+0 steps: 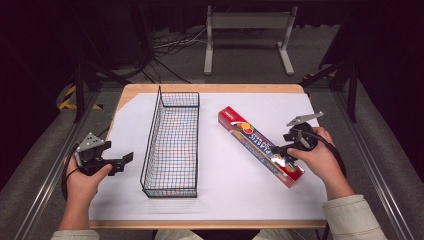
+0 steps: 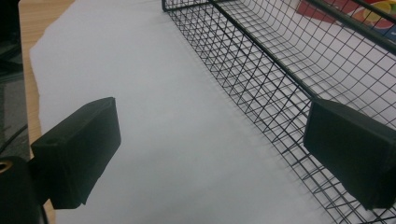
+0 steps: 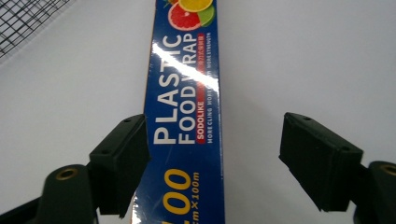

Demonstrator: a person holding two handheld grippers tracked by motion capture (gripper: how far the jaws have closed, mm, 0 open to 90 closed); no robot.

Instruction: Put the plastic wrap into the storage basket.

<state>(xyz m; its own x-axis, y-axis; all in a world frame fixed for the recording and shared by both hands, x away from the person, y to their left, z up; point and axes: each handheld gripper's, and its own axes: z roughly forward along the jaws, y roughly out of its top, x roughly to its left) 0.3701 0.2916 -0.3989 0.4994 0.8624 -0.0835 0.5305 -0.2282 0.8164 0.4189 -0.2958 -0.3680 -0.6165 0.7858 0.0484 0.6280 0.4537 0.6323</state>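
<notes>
**Straddling the plastic wrap box with parted jaws**

Standing apart, the jaws of the right gripper (image 3: 212, 163) have the plastic wrap box (image 3: 184, 121) running up between them. The box sits against the inner face of one jaw, while a clear strip of white sheet (image 3: 289, 60) separates it from the other jaw, so nothing is clamped. Beyond the jaw tips the box stretches away lengthwise, its printed citrus end farthest off, and a corner of the wire basket (image 3: 23, 18) lies well out to one side.

From above, that gripper (image 1: 282, 150) rests over the near half of the box (image 1: 250, 137).

The left gripper (image 2: 210, 158) has its jaws wide apart with only sheet between them; the basket's (image 2: 280, 70) long wall passes just behind one jaw.
</notes>
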